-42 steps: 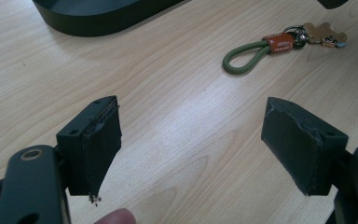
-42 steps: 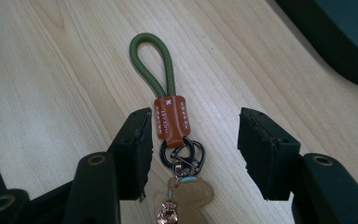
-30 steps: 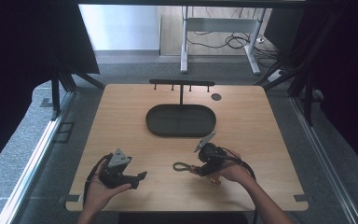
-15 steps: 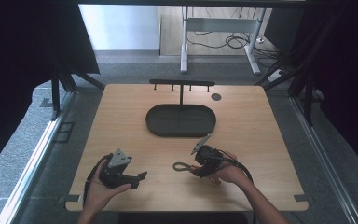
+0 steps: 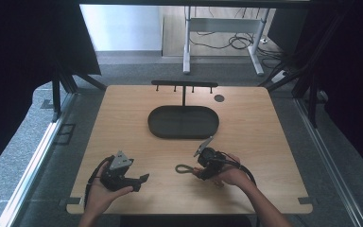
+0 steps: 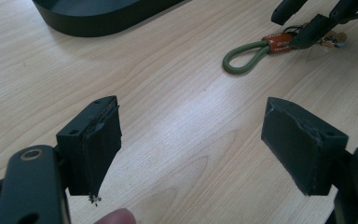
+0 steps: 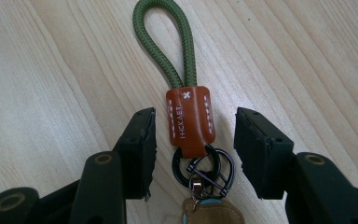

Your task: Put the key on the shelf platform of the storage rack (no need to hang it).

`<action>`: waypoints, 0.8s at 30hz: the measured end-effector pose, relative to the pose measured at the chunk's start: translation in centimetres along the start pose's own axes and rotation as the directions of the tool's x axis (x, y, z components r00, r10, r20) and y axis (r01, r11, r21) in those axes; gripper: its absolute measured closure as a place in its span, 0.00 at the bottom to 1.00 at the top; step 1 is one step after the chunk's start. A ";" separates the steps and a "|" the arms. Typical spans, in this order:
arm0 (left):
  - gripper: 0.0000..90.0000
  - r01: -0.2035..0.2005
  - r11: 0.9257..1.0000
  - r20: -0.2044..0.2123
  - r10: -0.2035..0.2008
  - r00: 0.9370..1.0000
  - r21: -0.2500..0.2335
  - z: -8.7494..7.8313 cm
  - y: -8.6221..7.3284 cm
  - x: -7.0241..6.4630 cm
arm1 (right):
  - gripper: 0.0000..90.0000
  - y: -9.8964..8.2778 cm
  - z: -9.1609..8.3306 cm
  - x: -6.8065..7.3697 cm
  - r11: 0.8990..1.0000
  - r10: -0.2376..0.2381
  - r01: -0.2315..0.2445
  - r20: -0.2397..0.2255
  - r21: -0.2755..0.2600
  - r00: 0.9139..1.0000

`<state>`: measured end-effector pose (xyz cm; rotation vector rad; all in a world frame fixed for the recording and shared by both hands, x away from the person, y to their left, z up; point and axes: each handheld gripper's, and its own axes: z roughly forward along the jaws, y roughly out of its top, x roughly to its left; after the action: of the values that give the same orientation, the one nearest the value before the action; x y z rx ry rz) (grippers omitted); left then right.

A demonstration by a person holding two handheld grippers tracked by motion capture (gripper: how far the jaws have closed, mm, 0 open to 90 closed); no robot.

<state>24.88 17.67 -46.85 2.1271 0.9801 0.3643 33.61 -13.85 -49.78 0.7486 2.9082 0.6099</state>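
Right gripper poised over a keychain that lies flat on the wooden table, on the person's side of the dark oval tray and a little to its right. The jaws stand partly open, one on each side of the keychain's orange leather tab, with a clear gap to the tab on both sides; nothing is gripped. The green cord loop points away from the gripper, while the dark metal rings and a tan fob lie between the jaw roots. Left gripper, well to the left of the keychain and also nearer the person than the tray, rests with its jaws wide apart and empty.

Risks, as judged from this pose: the tab lies flat, so closing pads may skate over it and push the keychain along the table. A grip landing on the rings instead of the tab would be loose, and the fob's weight could swing and pull it free on lifting.
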 end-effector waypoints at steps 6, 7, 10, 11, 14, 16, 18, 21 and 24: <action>0.23 -0.003 1.000 0.004 0.003 1.000 0.004 0.1 0.0 -0.1 | 0.57 -0.1 0.5 0.0 1.000 -0.004 0.004 -0.009 0.010 1.000; 0.23 -0.004 1.000 0.004 0.004 1.000 0.005 0.1 0.0 -0.1 | 0.58 -0.1 0.6 0.0 1.000 -0.001 0.001 -0.006 0.013 1.000; 0.23 -0.003 1.000 0.004 0.003 1.000 0.004 0.1 0.0 -0.1 | 0.59 -0.1 0.8 0.0 1.000 -0.002 0.002 -0.003 0.013 1.000; 0.23 -0.003 1.000 0.004 0.003 1.000 0.003 0.1 0.0 -0.1 | 0.60 -0.1 0.8 -0.1 1.000 -0.008 0.008 -0.002 0.014 1.000; 0.23 -0.002 1.000 0.004 0.002 1.000 0.002 0.1 0.0 0.0 | 0.63 0.0 1.1 -0.1 1.000 -0.010 0.010 -0.007 0.018 1.000; 0.23 0.000 1.000 0.003 0.000 1.000 0.001 0.1 0.0 0.0 | 0.67 0.1 1.1 0.0 1.000 -0.004 0.004 -0.007 0.019 1.000; 0.23 0.001 1.000 0.002 -0.001 1.000 0.000 0.0 0.0 0.0 | 0.71 0.1 1.1 0.0 1.000 -0.012 0.012 0.002 0.017 1.000; 0.23 0.001 1.000 0.002 -0.001 1.000 -0.001 0.0 0.0 0.0 | 0.73 0.1 1.1 0.1 1.000 -0.016 0.016 0.012 0.020 1.000; 0.23 0.000 1.000 0.001 0.000 1.000 0.000 0.0 0.0 0.0 | 0.73 0.1 1.1 0.1 1.000 -0.022 0.022 0.011 0.016 1.000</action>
<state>24.91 17.65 -46.88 2.1273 0.9792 0.3633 33.75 -13.37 -50.73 0.7179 2.9104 0.5789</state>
